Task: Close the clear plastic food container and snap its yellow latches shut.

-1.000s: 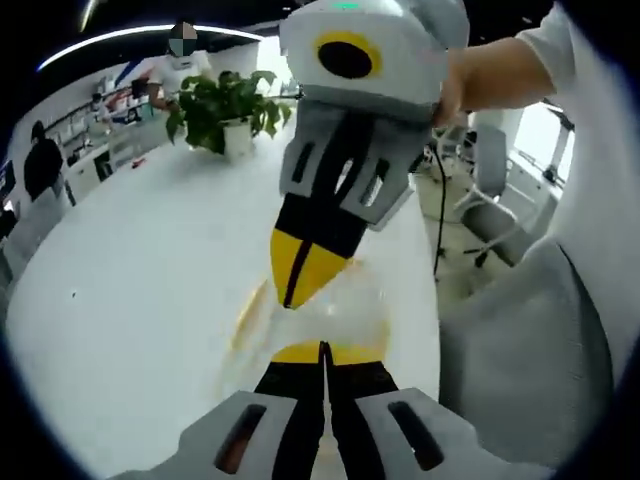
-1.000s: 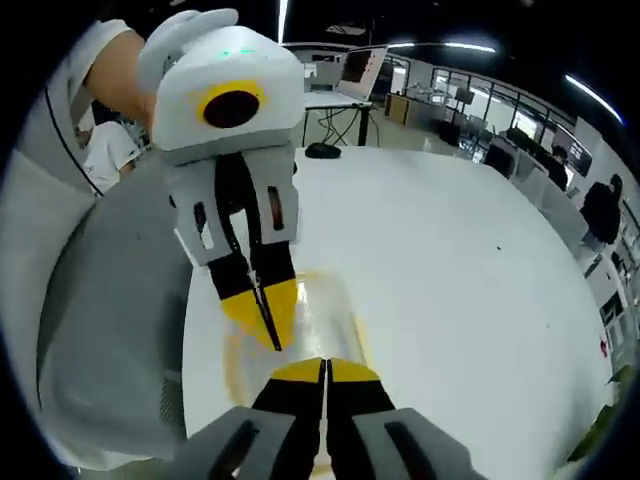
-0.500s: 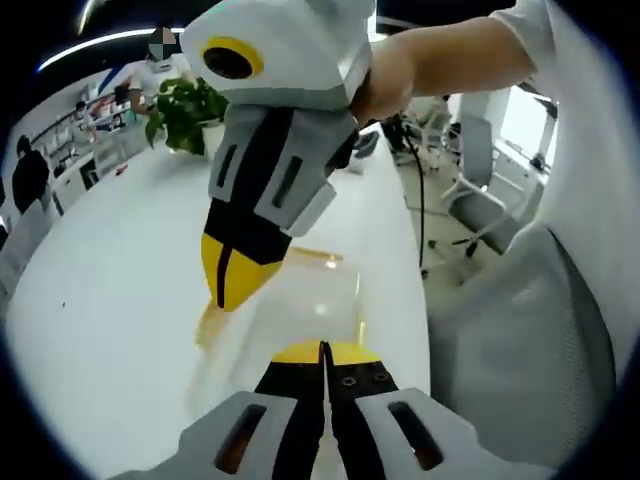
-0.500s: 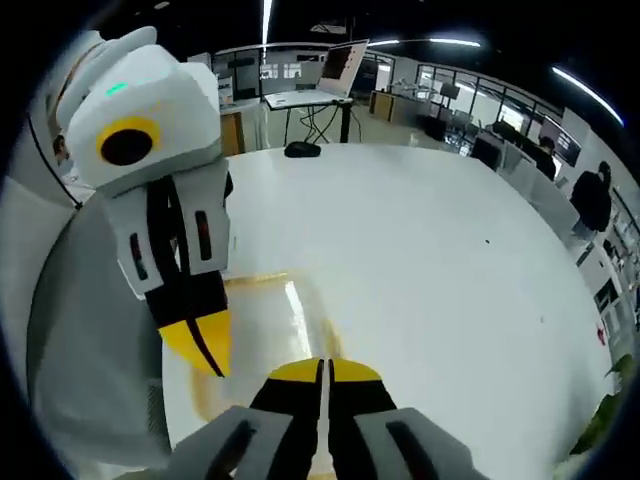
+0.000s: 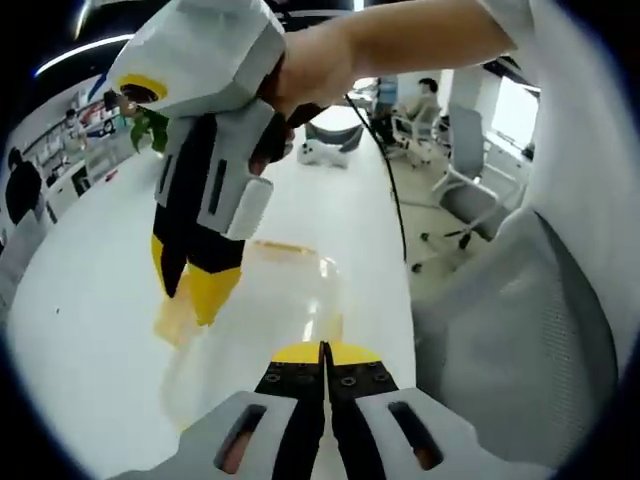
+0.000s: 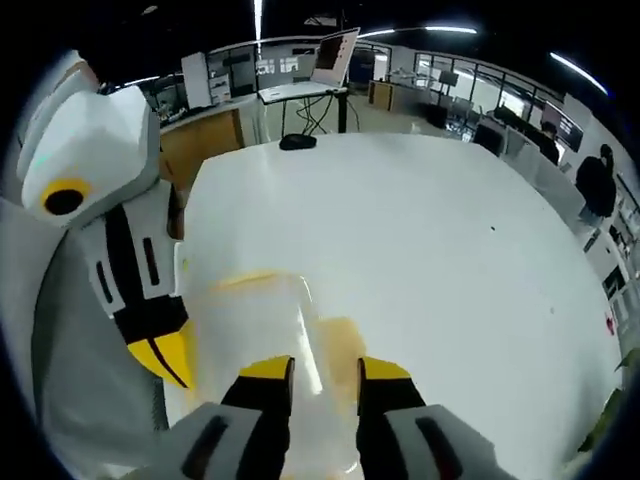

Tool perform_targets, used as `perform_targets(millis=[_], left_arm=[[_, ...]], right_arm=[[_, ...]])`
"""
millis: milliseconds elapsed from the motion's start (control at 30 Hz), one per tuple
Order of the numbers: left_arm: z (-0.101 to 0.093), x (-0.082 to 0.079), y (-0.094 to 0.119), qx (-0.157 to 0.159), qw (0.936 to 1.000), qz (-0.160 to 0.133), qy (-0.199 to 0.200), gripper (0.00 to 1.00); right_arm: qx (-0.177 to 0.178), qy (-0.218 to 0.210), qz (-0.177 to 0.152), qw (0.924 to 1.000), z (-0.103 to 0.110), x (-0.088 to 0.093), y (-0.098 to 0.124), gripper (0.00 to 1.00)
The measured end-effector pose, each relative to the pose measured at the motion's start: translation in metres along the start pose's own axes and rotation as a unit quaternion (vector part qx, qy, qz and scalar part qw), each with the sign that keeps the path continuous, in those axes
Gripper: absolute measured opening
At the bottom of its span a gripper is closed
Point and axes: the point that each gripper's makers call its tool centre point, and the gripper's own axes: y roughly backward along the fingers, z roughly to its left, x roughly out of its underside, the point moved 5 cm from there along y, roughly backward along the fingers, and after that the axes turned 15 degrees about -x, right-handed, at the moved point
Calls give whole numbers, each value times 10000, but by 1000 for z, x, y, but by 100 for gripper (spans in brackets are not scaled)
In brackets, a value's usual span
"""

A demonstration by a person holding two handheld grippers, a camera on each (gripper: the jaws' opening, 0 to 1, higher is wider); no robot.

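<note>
The clear plastic container (image 5: 268,300) lies on the white table (image 5: 90,300), its lid faintly visible, with yellow latches (image 5: 176,322) along its edges. My left gripper (image 5: 322,352) is shut, its yellow tips at the container's near edge; nothing shows between them. In the right gripper view it comes in from the left (image 6: 166,362) beside the container (image 6: 255,325). My right gripper (image 6: 325,370) is open over the container, its jaws either side of a yellow latch (image 6: 342,336). In the left gripper view it hangs above the container's left side (image 5: 195,285).
A person's hand (image 5: 300,60) holds the right gripper, and a white sleeve (image 5: 580,150) fills the right. Grey fabric (image 5: 510,350) sits beyond the table's edge. A dark object (image 6: 294,142) lies at the far table end. Office chairs (image 5: 455,200) stand behind.
The right gripper's jaws have opened from shut. In the left gripper view it has shifted to the left and higher over the container. The left gripper stays shut.
</note>
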Motion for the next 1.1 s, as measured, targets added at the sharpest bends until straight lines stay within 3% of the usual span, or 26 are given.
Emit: perform_targets(millis=[167,300,433,533,600,833,900,1100], left_arm=[[2,2,2,-82,10000,40,18,0],[1,1,7,-73,10000,-21,-58,0],[3,2,8,-200,9996,-16,-179,0],[5,1,9,-277,9995,-55,-121,8],[4,0,9,-245,9995,-86,-171,7],[4,5,2,-404,9970,50,-664,29],[6,6,0,-558,9938,55,-960,34],[8,6,-5,-782,9886,19,-1283,38]], right_arm=[[-271,67,149,9995,2,1,-4,39],[-739,-148,250,9968,6,3,-9,45],[-939,-97,412,9947,6,3,-12,46],[-1047,47,587,9928,7,1,-13,46],[-1113,118,705,9912,8,1,-12,47],[-1189,375,1083,9863,6,2,-12,49],[-1216,386,1143,9852,6,2,-12,49],[-1318,418,1245,9825,8,5,-15,52]])
